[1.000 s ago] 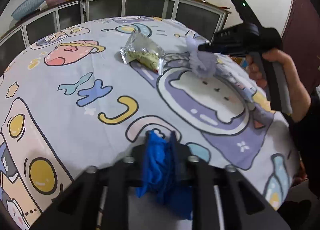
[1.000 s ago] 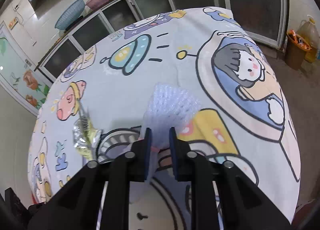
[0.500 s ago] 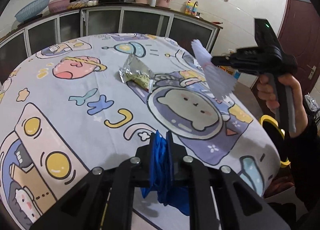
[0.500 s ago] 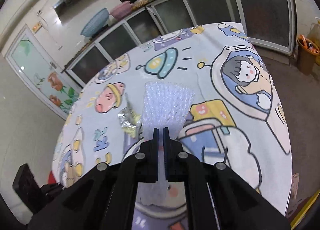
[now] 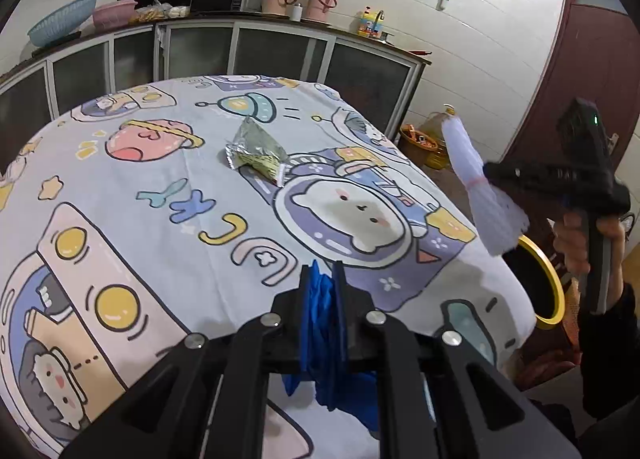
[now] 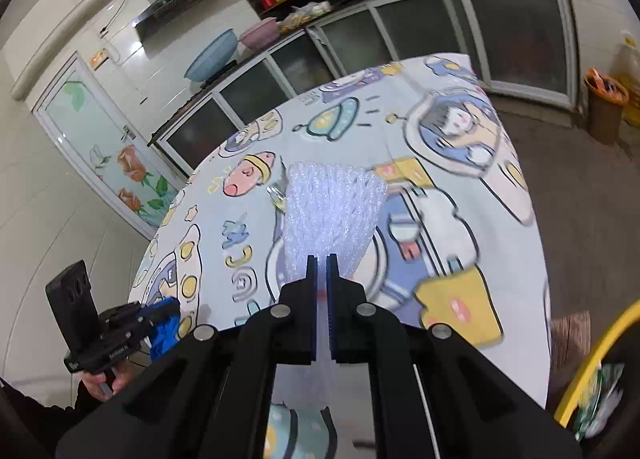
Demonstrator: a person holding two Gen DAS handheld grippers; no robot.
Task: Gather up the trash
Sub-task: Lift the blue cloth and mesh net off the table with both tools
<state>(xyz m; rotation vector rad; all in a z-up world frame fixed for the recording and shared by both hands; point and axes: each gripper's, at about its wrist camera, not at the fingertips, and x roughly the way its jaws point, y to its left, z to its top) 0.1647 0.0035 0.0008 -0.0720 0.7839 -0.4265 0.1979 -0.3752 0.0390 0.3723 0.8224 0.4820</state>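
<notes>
My left gripper [image 5: 322, 279] is shut on a crumpled blue bag [image 5: 324, 343] and holds it over the near edge of the table. It also shows in the right wrist view [image 6: 162, 313]. My right gripper [image 6: 322, 265] is shut on a white foam net sleeve [image 6: 330, 215], lifted off the table's right edge; the sleeve also shows in the left wrist view [image 5: 486, 199]. A silver and yellow snack wrapper [image 5: 258, 151] lies on the cartoon tablecloth [image 5: 120, 187] near the table's middle.
A yellow-rimmed bin [image 5: 546, 283] stands on the floor off the table's right side, below the foam sleeve; it holds trash in the right wrist view [image 6: 596, 371]. An orange basket [image 5: 420, 139] and oil jug sit by the cabinets. Counters line the back wall.
My right gripper has lifted the foam sleeve off the table and carried it right, past the table edge above the yellow-rimmed bin. My left gripper has pulled back and up with the blue bag.
</notes>
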